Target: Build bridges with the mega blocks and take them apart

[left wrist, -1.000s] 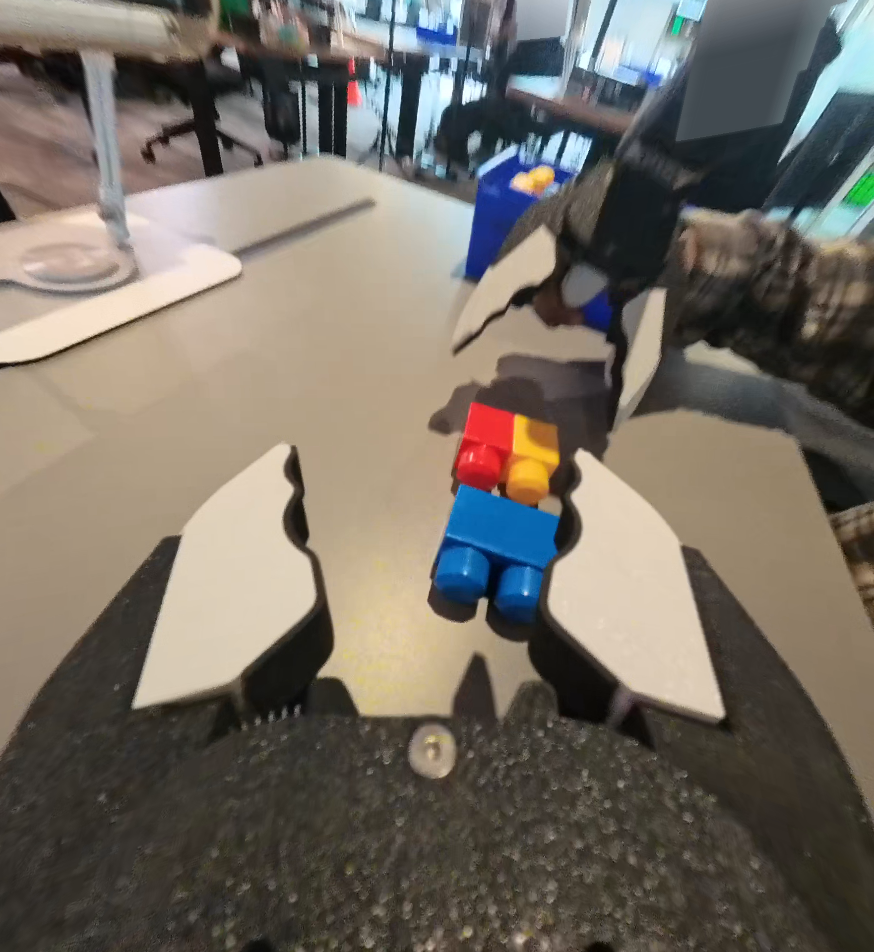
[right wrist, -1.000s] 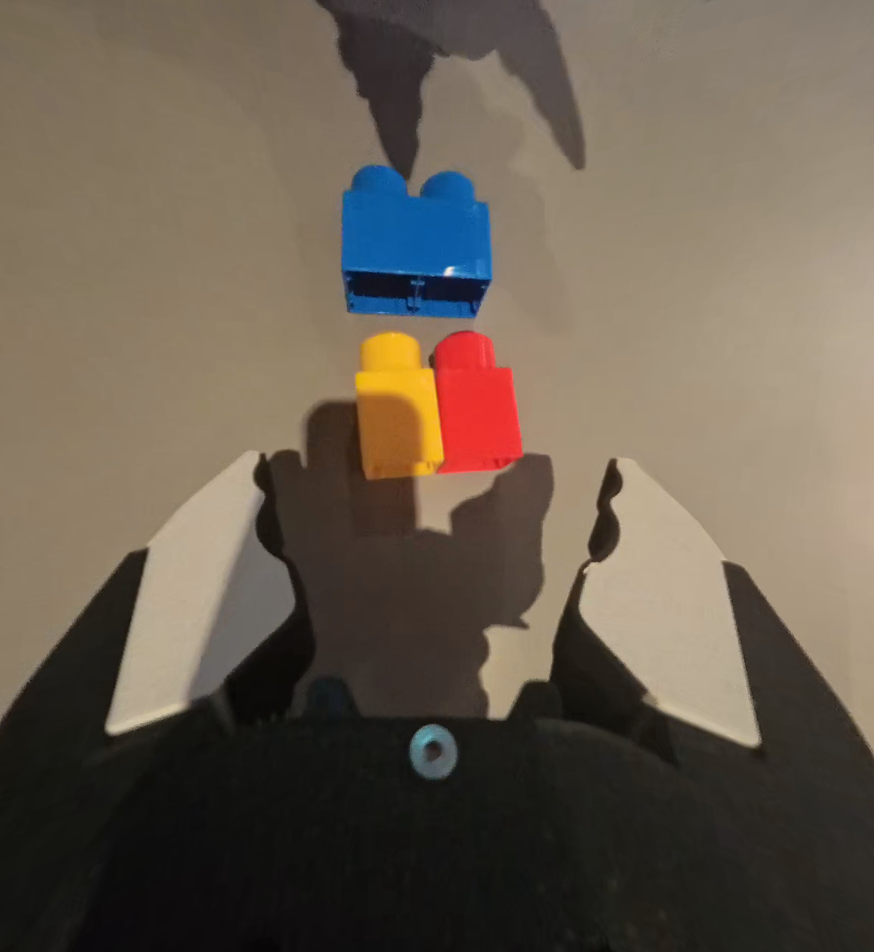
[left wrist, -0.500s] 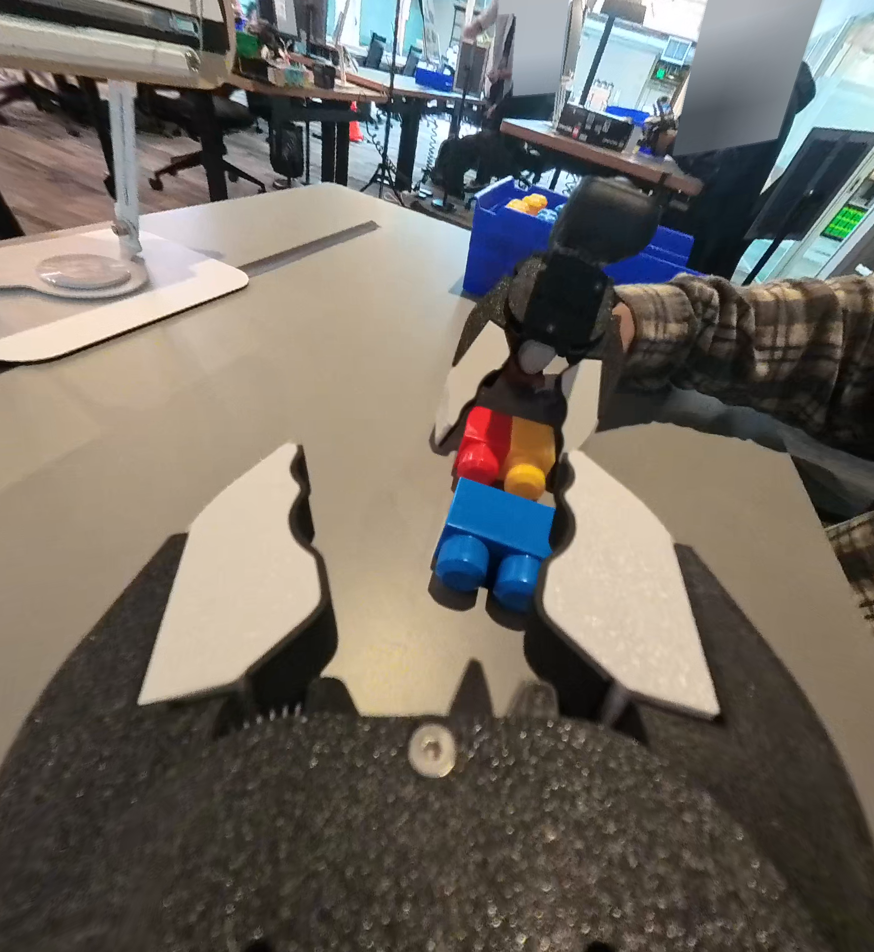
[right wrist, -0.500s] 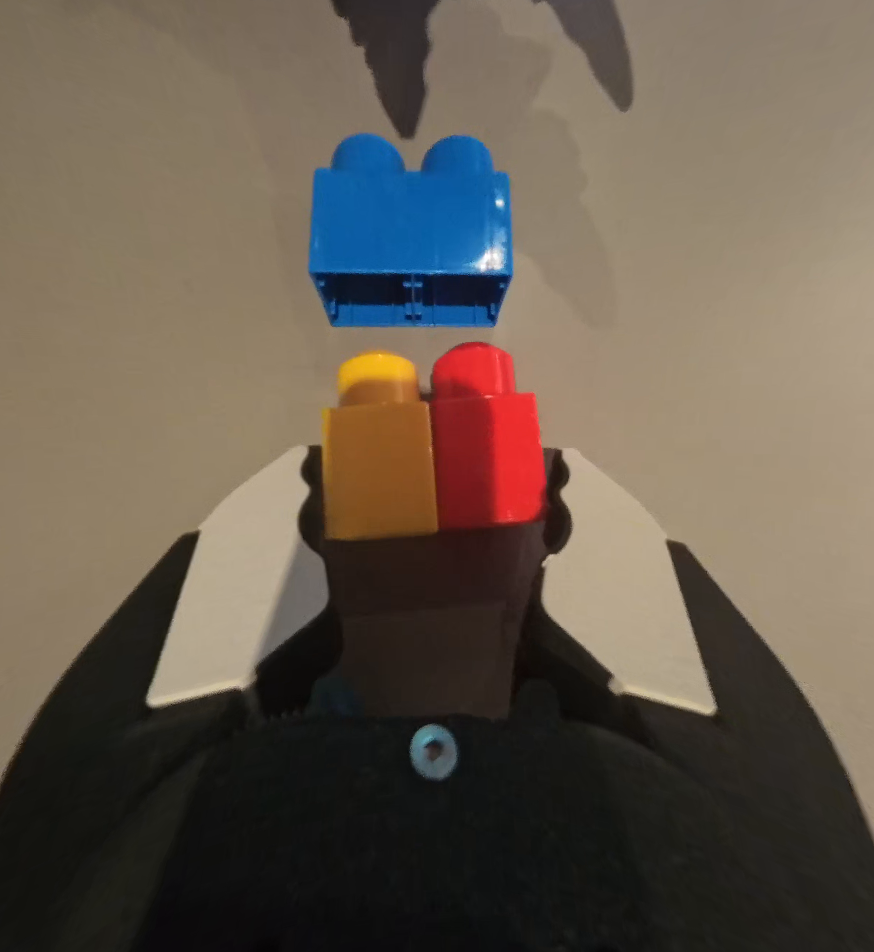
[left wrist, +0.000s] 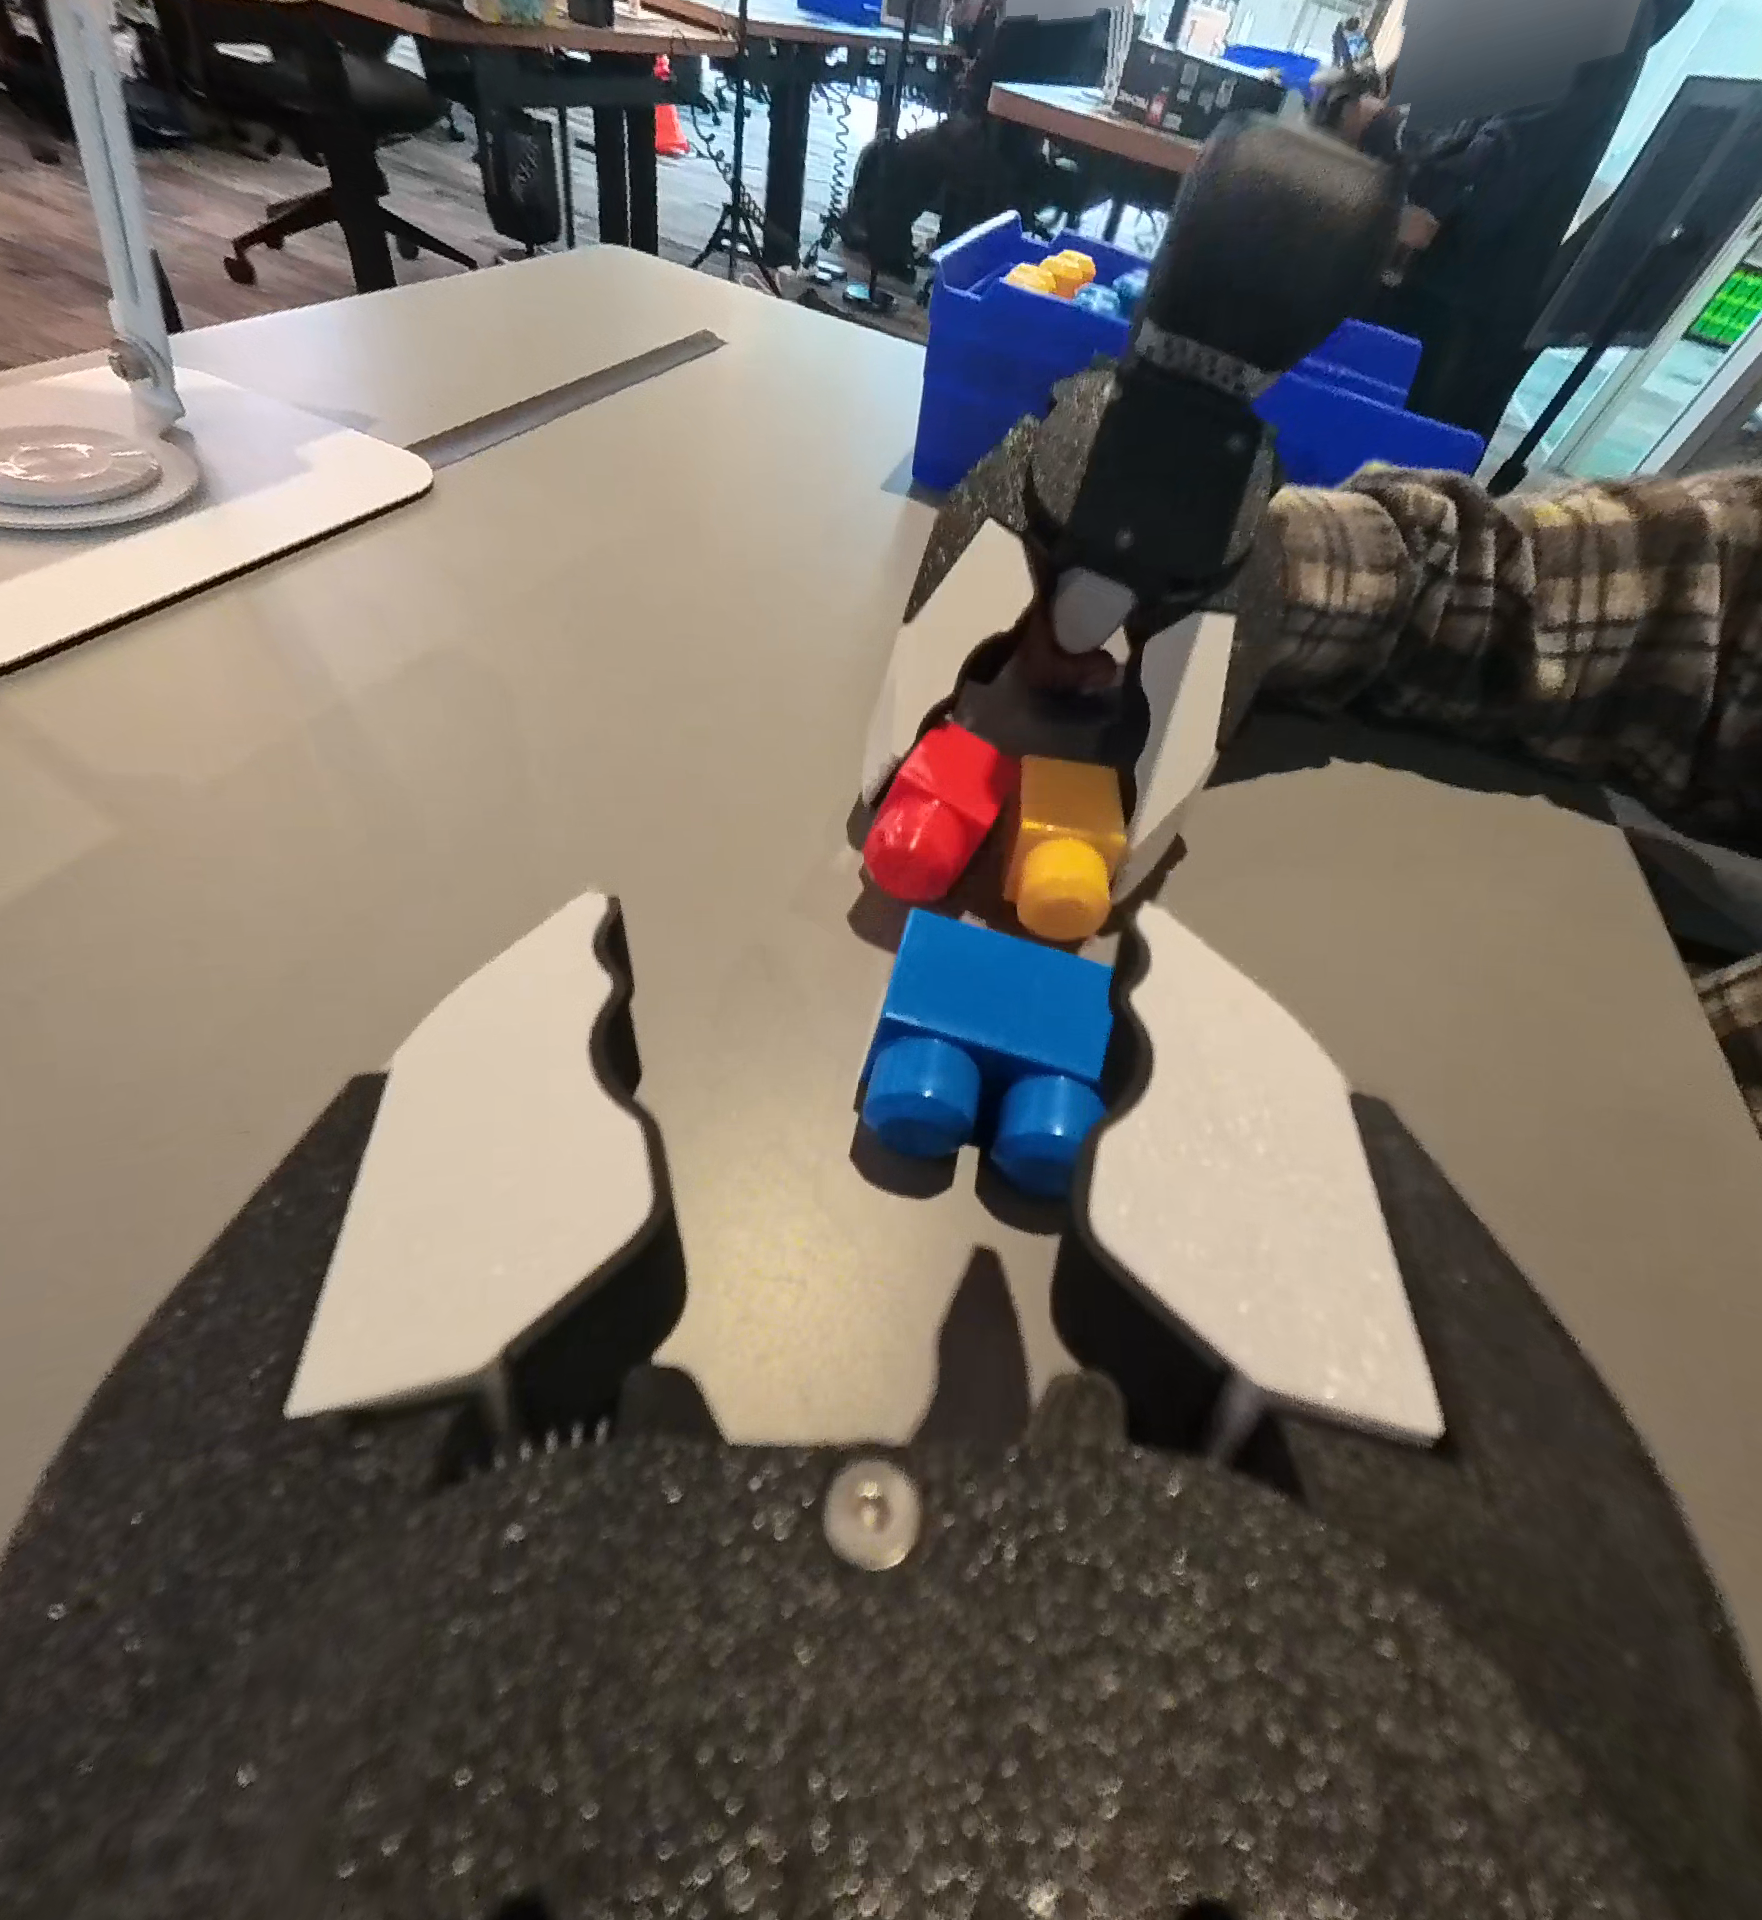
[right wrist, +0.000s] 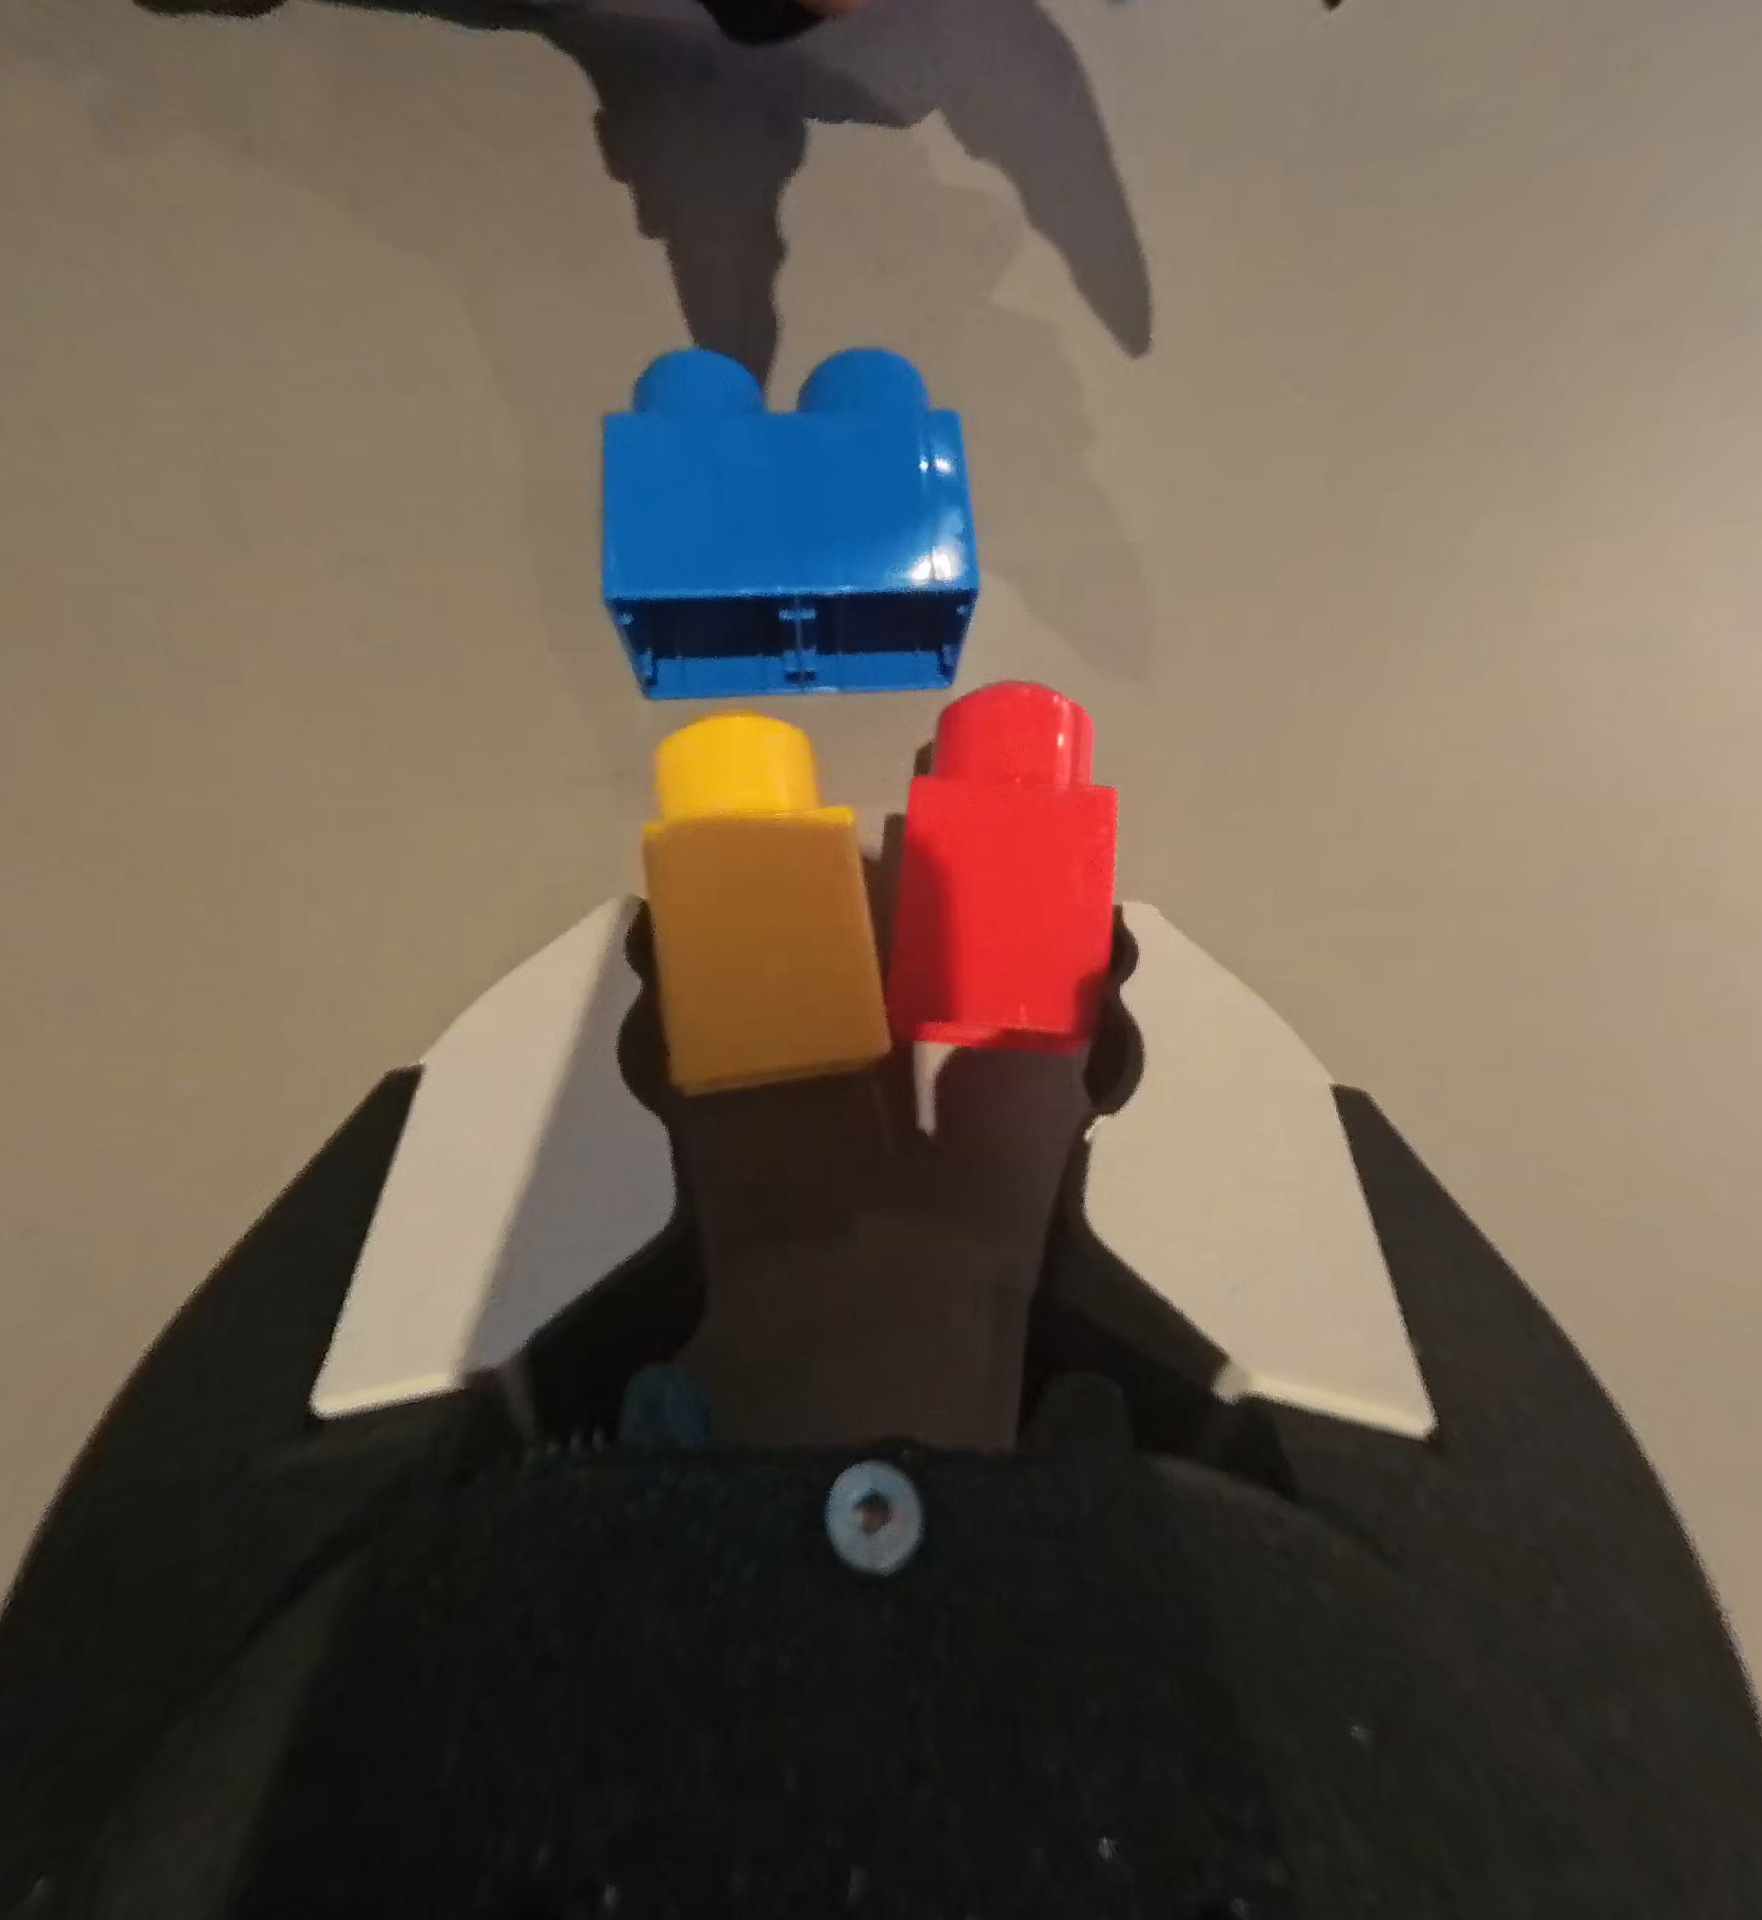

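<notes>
Right wrist view, looking straight down the right gripper (right wrist: 877, 914): now pinching the yellow-and-red pair (right wrist: 763, 935) between its fingers (right wrist: 503, 1143), one pressed to the yellow block (right wrist: 752, 790) and the other to the red block (right wrist: 1012, 894). A second ago, hanging well back, fingers spread, with the pair lying free on the desk (right wrist: 233, 520). Half a second ago, already framing the two while they sat flush side by side. Since then, squeezed hard enough to knock the red block askew and open a thin wedge of a gap beside the yellow one. Cannot tell whether lifted clear or only gripped where lying. Just beyond the two studs, hollow underside facing them and touching neither: the blue block (right wrist: 783, 520), on its side.

Same story from the left wrist view. Left gripper (left wrist: 861, 920) spread wide, holding nothing, hardly shifted over that second, with the blue block (left wrist: 996, 1003) lying between its fingers (left wrist: 482, 1164), close against the right-hand one.

Reads as the start of a join, studs about to go into the blue underside. With red splayed, probably needs squaring up first, or only the yellow stud will seat
</notes>
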Tool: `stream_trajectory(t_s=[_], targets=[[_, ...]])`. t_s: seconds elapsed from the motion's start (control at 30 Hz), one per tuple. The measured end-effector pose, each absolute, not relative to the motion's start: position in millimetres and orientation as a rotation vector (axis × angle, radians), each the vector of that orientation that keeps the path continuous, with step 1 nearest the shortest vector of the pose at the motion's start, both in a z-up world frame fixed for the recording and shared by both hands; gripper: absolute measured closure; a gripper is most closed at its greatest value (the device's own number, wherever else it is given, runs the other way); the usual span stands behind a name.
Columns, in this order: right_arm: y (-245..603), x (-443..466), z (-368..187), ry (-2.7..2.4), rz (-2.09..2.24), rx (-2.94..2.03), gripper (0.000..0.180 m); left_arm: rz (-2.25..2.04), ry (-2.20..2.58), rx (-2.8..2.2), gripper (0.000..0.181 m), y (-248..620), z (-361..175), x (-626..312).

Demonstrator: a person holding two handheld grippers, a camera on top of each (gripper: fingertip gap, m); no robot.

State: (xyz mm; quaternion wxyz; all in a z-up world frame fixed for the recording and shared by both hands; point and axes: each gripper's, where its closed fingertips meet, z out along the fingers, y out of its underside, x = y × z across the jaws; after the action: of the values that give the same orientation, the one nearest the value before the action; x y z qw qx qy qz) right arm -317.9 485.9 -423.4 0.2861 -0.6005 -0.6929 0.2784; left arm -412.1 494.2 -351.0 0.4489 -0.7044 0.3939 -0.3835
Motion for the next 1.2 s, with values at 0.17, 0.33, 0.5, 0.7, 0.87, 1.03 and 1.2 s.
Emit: stream_trajectory(t_s=[0.17,0.33,0.5,0.7,0.87,1.03,1.2], targets=[[487,-312,-428,-1.862,0.735,-1.637,0.100,-0.945,1.006,-1.770,0.093,492,-358,-411],[489,-310,-433,-1.887,0.708,-1.674,0.099,-0.935,1.047,-1.790,0.093,489,-364,-406],[493,-306,-433,-1.883,0.671,-1.670,0.083,-0.947,1.059,-1.792,0.093,487,-364,-405],[497,-299,-414,-1.951,0.557,-1.674,0.047,-0.949,1.061,-1.780,0.093,486,-362,-405],[480,-302,-398,-2.235,0.500,-1.715,0.054,-0.946,1.052,-1.776,0.093,488,-361,-409],[471,-314,-401,-2.497,0.418,-1.699,0.052,-0.942,1.017,-1.777,0.094,493,-360,-416],[468,-327,-409,-2.622,0.404,-1.707,0.053,-0.941,1.002,-1.780,0.094,495,-359,-420]])
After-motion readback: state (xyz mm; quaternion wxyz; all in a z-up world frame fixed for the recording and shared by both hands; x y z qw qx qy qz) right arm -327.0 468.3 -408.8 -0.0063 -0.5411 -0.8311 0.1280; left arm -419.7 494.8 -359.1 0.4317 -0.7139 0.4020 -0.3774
